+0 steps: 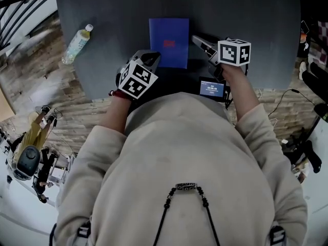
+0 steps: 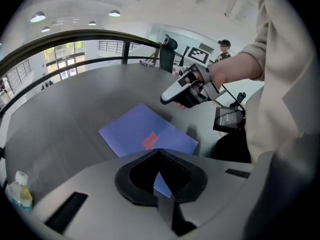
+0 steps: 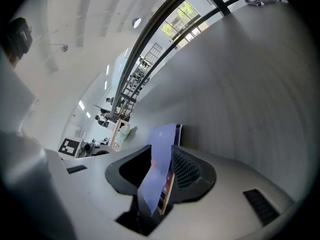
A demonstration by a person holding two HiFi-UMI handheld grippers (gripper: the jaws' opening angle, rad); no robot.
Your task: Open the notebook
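- Left gripper [image 1: 148, 59]: forearm comes in from the near left. Nose points far-right at the near-left corner of the notebook [image 1: 169, 42]. Marker cube faces up.
- Right gripper [image 1: 199, 41]: forearm reaches straight out from the near side. Body is rolled on its side, and the tip meets the notebook's right edge.
- Notebook: blue, shut, cover up, lying near the middle of the table [image 1: 113, 14].
- Left gripper view: jaws of the left gripper [image 2: 160, 179] are drawn almost together. A sliver of the notebook [image 2: 145, 134] shows in the slit. Pinched or only seen beyond, cannot tell.
- Right gripper view: jaws of the right gripper [image 3: 160, 184] are closed over the edge of the notebook [image 3: 162, 149]. The blue cover runs down between the pads, with the page edge showing beside it.
- Left gripper view only: the right gripper [image 2: 167, 98] seen from the side, in the person's right hand [image 2: 220, 79], its tip at the notebook's far edge.
- Head view only: the full layout. A bottle [image 1: 77, 44] lies well apart at the far left. A small screen [image 1: 212, 88] sits near the right wrist.
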